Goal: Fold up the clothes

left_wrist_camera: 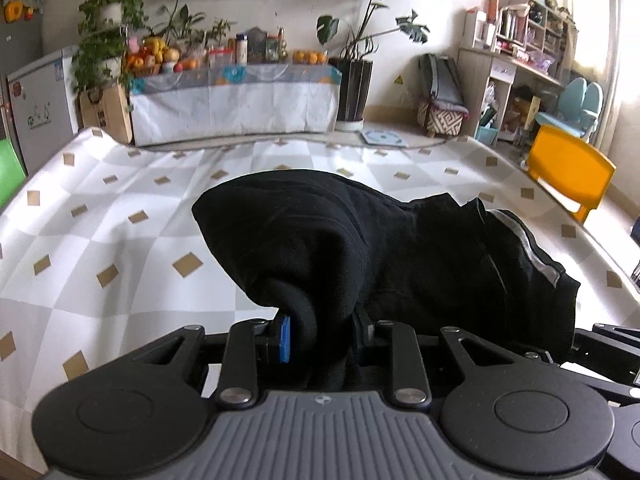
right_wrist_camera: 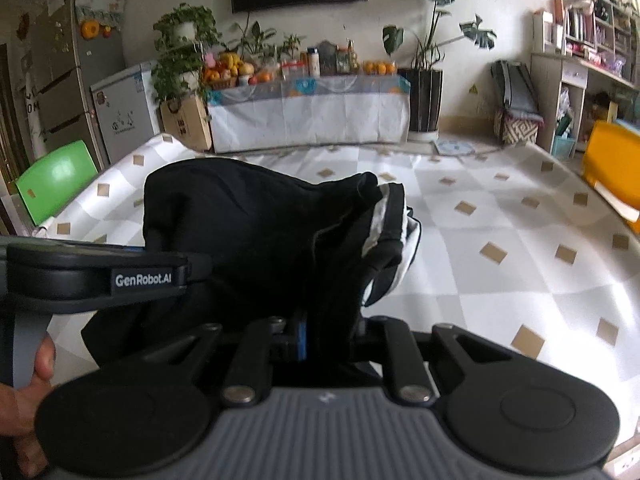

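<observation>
A: Two grippers, both clenched on one black garment (left_wrist_camera: 360, 240). Left gripper (left_wrist_camera: 320, 340) pinching a thick rolled hem, blue pad (left_wrist_camera: 285, 338) pressed against the fold. Right gripper (right_wrist_camera: 328, 340) nipped tighter on thinner cloth, blue pad (right_wrist_camera: 302, 340) just showing beside the fabric.

B: Held side by side, then?

A: Close together, yes. Left tool's black body, lettered in white, visible just left of the garment in the right wrist view, with a hand (right_wrist_camera: 28, 392) wrapped round its handle. Probably gripping one edge at two points to keep it straight for a fold.

B: And the garment itself?

A: Bunched and humped up from the grippers, the far part draping down toward the tablecloth (left_wrist_camera: 100, 220). Whether the far part rests on it, hard to say. Soft, heavy knit, matte, like sweatshirt fleece. Pale grey-white stripe (left_wrist_camera: 532, 248) along a seam at the garment's right side.

B: Surface under it?

A: Smooth, slightly glossy cloth, white and grey diamond checks with small tan squares, spread wide on every side of the garment. Beyond the garment, a yellow chair (left_wrist_camera: 568, 176) to its right, a green chair (right_wrist_camera: 56, 184) to its left.

B: Stage of the job?

A: Judging by the heap, fold not yet laid flat.
</observation>
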`<action>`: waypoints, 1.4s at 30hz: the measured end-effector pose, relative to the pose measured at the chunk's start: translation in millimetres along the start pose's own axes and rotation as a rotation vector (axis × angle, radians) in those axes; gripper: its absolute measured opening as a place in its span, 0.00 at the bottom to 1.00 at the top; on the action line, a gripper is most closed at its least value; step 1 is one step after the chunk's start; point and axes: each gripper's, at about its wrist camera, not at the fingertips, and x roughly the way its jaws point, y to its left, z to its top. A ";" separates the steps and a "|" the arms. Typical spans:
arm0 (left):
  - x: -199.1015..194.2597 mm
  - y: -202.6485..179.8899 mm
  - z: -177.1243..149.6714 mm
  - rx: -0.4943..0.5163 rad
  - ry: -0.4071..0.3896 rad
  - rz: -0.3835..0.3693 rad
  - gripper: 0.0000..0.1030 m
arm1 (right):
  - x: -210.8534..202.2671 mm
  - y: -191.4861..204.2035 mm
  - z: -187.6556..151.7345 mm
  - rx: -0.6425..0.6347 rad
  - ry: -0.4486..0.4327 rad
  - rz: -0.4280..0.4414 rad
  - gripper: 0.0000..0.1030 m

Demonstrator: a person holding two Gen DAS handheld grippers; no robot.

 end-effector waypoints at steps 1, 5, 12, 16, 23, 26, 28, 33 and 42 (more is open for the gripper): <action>-4.0 -0.4 1.0 0.001 -0.009 0.000 0.24 | -4.4 0.1 1.7 0.001 -0.009 0.001 0.15; -17.2 -3.1 4.2 0.010 -0.035 0.001 0.25 | -21.9 0.3 8.1 0.002 -0.039 0.003 0.15; -32.0 -5.0 9.9 0.002 -0.053 -0.015 0.25 | -41.3 -2.7 16.0 0.001 -0.068 0.004 0.15; -37.3 -6.7 9.2 0.003 -0.047 -0.020 0.25 | -48.6 -2.6 15.2 -0.010 -0.071 0.003 0.15; -35.5 -12.1 -3.0 0.003 0.001 -0.025 0.25 | -50.5 -6.5 1.9 0.004 -0.034 0.009 0.15; -33.4 -15.5 -7.3 0.003 0.015 -0.028 0.25 | -50.4 -8.1 -2.3 0.005 -0.025 0.007 0.15; -32.2 -19.1 -8.2 0.008 0.018 -0.029 0.25 | -50.7 -9.8 -3.8 0.008 -0.022 0.005 0.15; -30.3 -26.7 -9.4 0.009 0.029 -0.043 0.25 | -52.8 -16.6 -4.5 0.019 -0.017 0.001 0.15; -24.4 -34.0 -16.0 0.003 0.060 -0.061 0.25 | -53.8 -25.4 -11.1 0.031 0.010 0.001 0.15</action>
